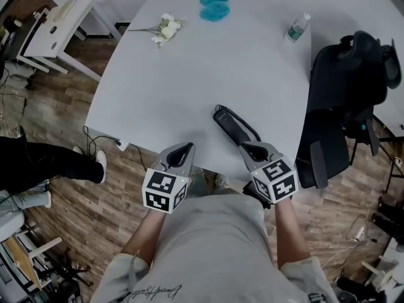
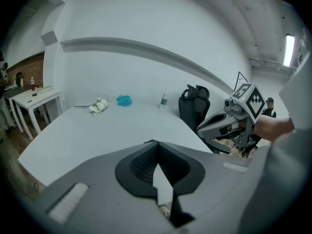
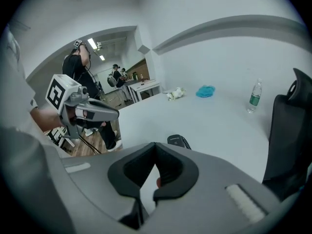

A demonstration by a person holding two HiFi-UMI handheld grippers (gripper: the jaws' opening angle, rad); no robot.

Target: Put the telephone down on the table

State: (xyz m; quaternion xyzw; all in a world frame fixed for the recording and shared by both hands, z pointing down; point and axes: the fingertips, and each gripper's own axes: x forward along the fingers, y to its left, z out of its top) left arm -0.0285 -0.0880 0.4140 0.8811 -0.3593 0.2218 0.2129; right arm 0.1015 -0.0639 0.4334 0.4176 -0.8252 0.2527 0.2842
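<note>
A black telephone handset (image 1: 228, 125) with a coiled cord lies flat on the white table (image 1: 189, 74), near its front edge. In the right gripper view only the handset's far end (image 3: 178, 141) shows beyond the jaws. My right gripper (image 1: 248, 147) is just behind the handset's near end, its jaws shut together with nothing between them. My left gripper (image 1: 183, 147) hovers at the table's front edge, left of the handset, also shut and empty. Each gripper shows in the other's view: the right gripper (image 2: 214, 124) and the left gripper (image 3: 100, 112).
At the table's far side lie white flowers (image 1: 165, 28), a blue cloth (image 1: 214, 6) and a water bottle (image 1: 297, 27). A black office chair (image 1: 344, 87) stands at the table's right edge. A person's legs (image 1: 44, 163) are at the left, near a small white table (image 1: 60, 21).
</note>
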